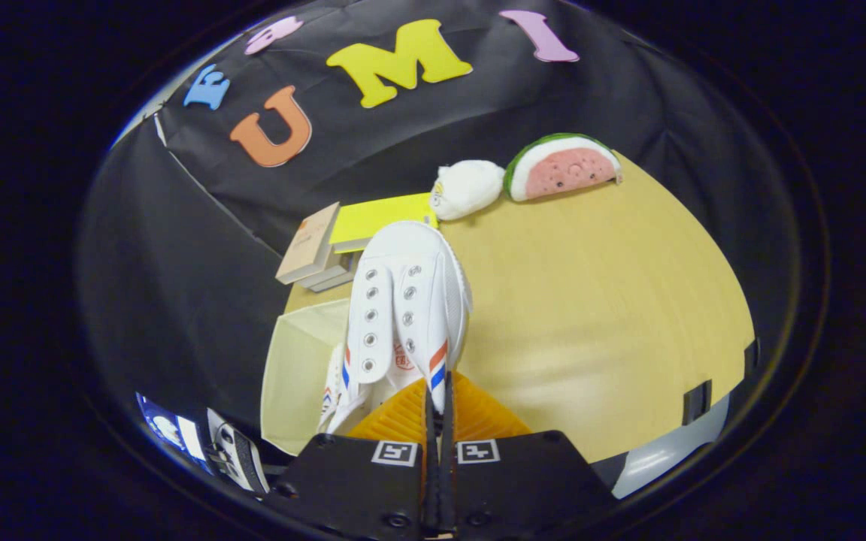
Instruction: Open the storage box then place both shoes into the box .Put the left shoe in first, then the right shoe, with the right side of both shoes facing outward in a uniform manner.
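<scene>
A white canvas shoe [403, 300] with red and blue side stripes hangs toe-away just ahead of my gripper [437, 398]. The gripper is shut on the shoe's side wall by the stripes, with both fingers pressed close together. The shoe is held over the right edge of an open cream storage box [294, 376] that stands on the wooden table [606, 300]. A second white striped shoe [334, 394] lies lower down, inside the box, partly hidden by the held shoe.
Beyond the box lie a few stacked books [313, 248] and a yellow one [380, 218]. A white plush toy [467, 188] and a watermelon-slice plush [564, 165] sit at the table's far edge. The tabletop stretches to the right of the shoe.
</scene>
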A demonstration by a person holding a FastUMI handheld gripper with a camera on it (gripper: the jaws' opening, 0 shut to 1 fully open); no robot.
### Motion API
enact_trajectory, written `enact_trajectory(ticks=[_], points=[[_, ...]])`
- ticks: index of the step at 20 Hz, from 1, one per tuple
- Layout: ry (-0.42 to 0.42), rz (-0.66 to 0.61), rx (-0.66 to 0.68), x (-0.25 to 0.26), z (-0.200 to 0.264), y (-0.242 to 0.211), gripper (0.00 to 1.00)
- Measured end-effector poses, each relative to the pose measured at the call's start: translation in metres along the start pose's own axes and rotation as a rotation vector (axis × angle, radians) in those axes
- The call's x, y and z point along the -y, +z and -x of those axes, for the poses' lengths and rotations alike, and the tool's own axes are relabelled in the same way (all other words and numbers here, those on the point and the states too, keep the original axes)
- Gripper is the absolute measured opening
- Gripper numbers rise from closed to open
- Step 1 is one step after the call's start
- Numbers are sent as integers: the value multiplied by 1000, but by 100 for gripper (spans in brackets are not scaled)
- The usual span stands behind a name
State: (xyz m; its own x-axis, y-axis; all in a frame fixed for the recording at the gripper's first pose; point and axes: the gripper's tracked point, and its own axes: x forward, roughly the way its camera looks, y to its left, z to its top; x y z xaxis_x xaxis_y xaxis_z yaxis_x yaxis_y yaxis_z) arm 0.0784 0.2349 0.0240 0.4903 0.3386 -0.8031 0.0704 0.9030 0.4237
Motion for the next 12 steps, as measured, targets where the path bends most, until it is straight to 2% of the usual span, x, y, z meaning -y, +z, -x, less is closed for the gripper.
enact_trajectory(ticks=[6,12], points=[[9,53,-24,-87,-28,-20,6],[-59,85,-37,-133,-74,-47,5]])
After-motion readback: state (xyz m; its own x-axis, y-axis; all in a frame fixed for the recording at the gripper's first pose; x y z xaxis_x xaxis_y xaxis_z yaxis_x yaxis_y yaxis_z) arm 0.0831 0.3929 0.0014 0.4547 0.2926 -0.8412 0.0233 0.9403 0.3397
